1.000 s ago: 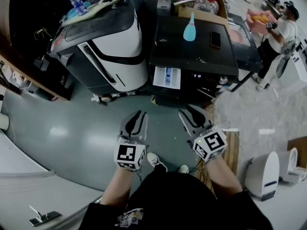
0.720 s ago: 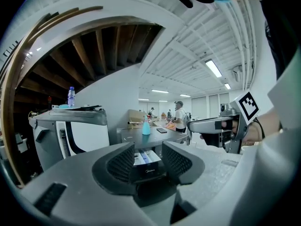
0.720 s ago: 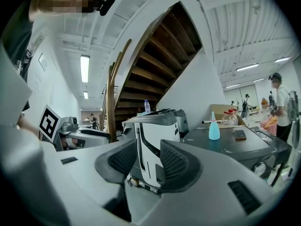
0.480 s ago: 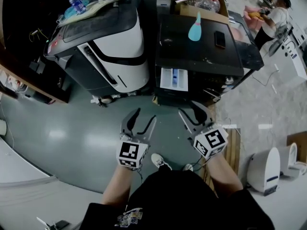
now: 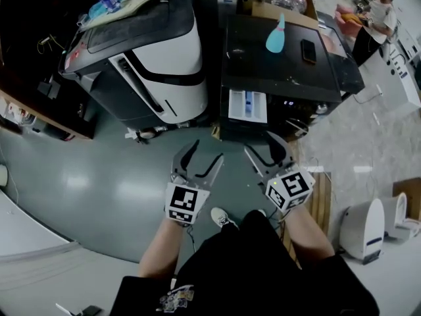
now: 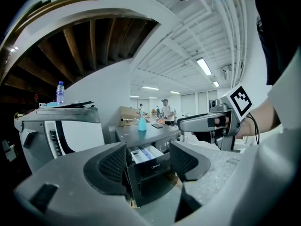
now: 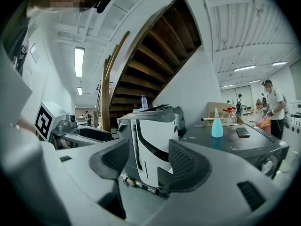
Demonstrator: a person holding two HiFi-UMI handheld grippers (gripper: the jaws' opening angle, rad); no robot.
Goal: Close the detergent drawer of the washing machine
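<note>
Facing the black front-loading washing machine (image 5: 283, 51), I see its white plastic detergent drawer (image 5: 247, 106) pulled out. My left hand-held gripper (image 5: 204, 155) and right hand-held gripper (image 5: 265, 151) hover short of it, their jaws just spread wide, with nothing between them.

Left gripper (image 5: 206, 153) and right gripper (image 5: 262, 146): grey curved jaws, black ribbed pads (image 6: 111, 165), each backed by a white cube (image 5: 183, 204) with black square markers. Thin black cable (image 6: 254, 126) runs off the right cube. Person wears black top (image 5: 263, 268) with small pale graphic, white shoes (image 5: 220, 218).
</note>
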